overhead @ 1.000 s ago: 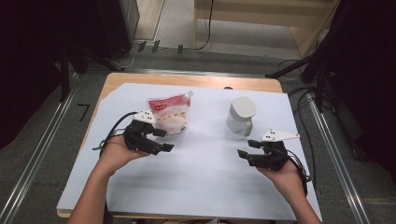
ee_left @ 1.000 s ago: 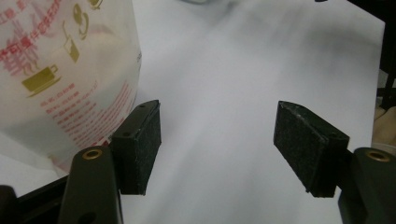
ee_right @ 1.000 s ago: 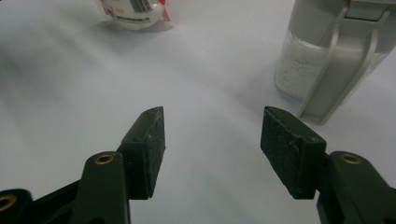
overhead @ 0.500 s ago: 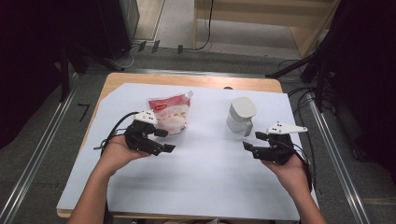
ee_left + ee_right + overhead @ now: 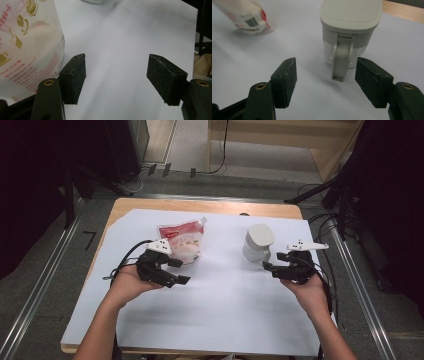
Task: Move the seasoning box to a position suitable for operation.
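The lidded jug [image 5: 350, 35] stands at the desk's [image 5: 225, 320] far right, the pouch [image 5: 184, 242] far left. My right hand-held gripper [image 5: 325, 83], jaws just opening, faces its handle, empty; my left hand-held gripper [image 5: 116, 80] gapes empty beside the pouch.

pouch [image 5: 27, 47] cut off at left edge, its print blurred

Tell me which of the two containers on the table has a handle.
The grey-lidded jug, in front of the right gripper. The pouch is a soft printed bag without one.
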Available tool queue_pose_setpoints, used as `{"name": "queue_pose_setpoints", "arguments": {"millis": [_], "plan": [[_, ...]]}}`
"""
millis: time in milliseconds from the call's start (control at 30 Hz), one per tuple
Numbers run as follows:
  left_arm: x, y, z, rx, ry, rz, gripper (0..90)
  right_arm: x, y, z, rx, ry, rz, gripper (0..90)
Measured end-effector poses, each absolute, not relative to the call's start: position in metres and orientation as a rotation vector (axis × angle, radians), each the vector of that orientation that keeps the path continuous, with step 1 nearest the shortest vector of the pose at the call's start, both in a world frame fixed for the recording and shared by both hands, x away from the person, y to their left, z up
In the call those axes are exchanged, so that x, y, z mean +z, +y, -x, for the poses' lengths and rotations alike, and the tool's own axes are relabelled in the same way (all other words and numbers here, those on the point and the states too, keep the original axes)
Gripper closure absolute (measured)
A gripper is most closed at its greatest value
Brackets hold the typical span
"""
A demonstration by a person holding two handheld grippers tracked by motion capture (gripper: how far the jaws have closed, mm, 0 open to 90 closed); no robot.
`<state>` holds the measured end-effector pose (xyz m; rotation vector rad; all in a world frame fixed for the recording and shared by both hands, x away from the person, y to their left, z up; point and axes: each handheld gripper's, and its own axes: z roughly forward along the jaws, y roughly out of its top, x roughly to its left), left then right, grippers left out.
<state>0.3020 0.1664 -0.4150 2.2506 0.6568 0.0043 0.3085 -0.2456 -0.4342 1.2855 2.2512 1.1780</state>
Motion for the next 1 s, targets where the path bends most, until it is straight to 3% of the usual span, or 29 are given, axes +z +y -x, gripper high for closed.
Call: {"name": "queue_pose_setpoints", "arguments": {"millis": [400, 1000], "plan": [[-0.415, 0.162, -0.302, -0.020, 0.639, -2.239, 32.7, -0.437, -0.250, -0.335, 1.151, 2.193, -1.358, 20.5], [-0.418, 0.170, -0.293, -0.019, 0.661, -2.235, 32.7, -0.448, -0.233, -0.361, 1.107, 2.146, -1.399, 13.2]]}}
